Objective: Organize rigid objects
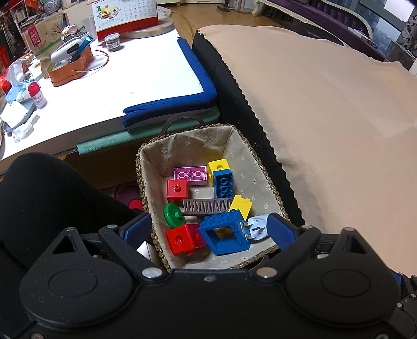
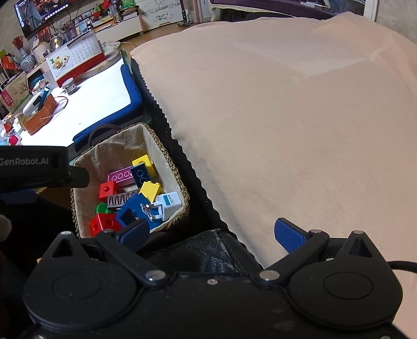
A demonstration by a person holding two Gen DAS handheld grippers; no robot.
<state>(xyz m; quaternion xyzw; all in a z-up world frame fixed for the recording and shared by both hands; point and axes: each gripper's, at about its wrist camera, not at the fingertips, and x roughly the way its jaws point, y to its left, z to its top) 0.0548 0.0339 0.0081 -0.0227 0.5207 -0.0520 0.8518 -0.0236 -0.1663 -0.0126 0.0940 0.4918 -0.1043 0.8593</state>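
1. Off to the far left of the left claw [image 1: 208,229]: a white table [image 1: 109,99] with an orange box [image 1: 71,66], a small red-capped bottle [image 1: 37,95], a desk calendar [image 1: 125,15] and a blue pad [image 1: 198,78] along its edge.
2. Just left of the left claw: a knee in black cloth [image 1: 52,193].
3. Left claw: fingers spread wide, nothing pinched between them, poised right over the near end of the woven basket [image 1: 142,182].
4. Directly between those fingers, lying in the basket: red cube [image 1: 182,238], blue window-frame block [image 1: 224,232], and a white plug adapter [image 1: 258,226] beside the right finger.
5. Ahead of the left claw, deeper in the basket: green disc [image 1: 170,212], brown zigzag piece [image 1: 207,206], red brick [image 1: 177,189], pink plate [image 1: 190,176], blue brick [image 1: 222,183], two yellow blocks [image 1: 219,165] [image 1: 241,204].
6. Right of the left claw: tan cloth [image 1: 325,125] over a dark seat.
7. Right claw [image 2: 211,232]: fingers apart, empty, hanging over the black leather edge [image 2: 208,253].
8. Ahead and left of the right claw: the same basket, close to its left finger, adapter visible at the near corner.
9. Ahead and right of the right claw: bare tan cloth.
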